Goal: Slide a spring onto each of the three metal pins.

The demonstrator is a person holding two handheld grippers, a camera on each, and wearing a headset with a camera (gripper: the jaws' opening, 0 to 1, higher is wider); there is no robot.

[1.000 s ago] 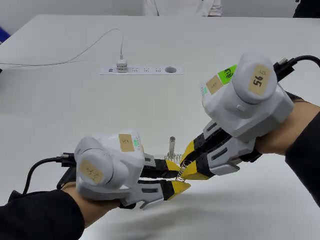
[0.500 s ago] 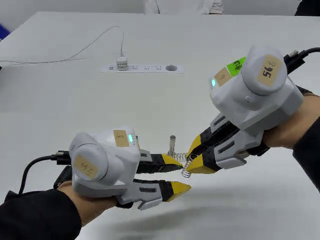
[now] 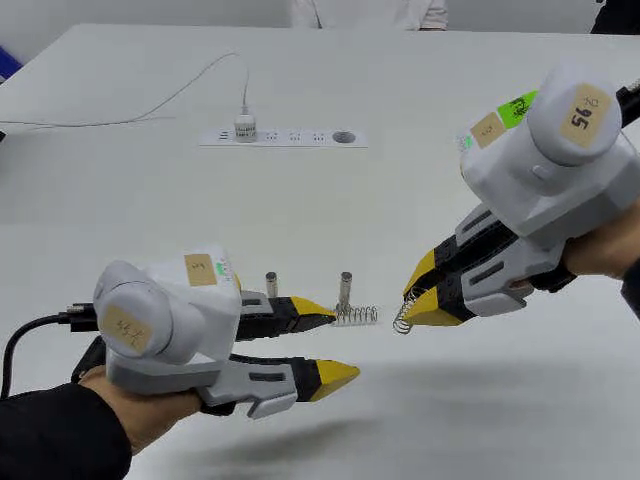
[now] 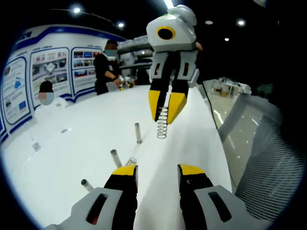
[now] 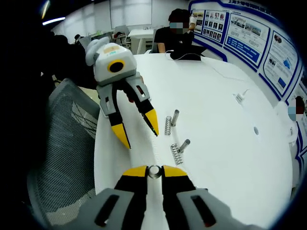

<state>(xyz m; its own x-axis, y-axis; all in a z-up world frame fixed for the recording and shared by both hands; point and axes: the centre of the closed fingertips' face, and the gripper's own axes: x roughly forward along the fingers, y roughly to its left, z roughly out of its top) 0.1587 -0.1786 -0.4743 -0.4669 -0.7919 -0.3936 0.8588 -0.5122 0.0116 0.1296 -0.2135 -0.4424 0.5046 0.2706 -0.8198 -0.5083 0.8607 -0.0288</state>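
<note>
Though thin, a coiled wire spring (image 3: 402, 324) in right hand-held gripper (image 3: 414, 303).

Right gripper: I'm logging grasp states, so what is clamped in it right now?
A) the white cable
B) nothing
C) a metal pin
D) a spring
D: the right gripper is shut on a spring, which hangs from its end above the table.

A big white counter (image 3: 150, 220) has a white power strip (image 3: 283, 138) on it, with a thin white cord (image 3: 244, 90) plugged in. Blue and white posters (image 4: 48, 67) hang on the wall. Small round lights (image 4: 76, 9) shine on the dark ceiling. A grey mesh chair (image 5: 62, 139) stands beside the counter.
</note>
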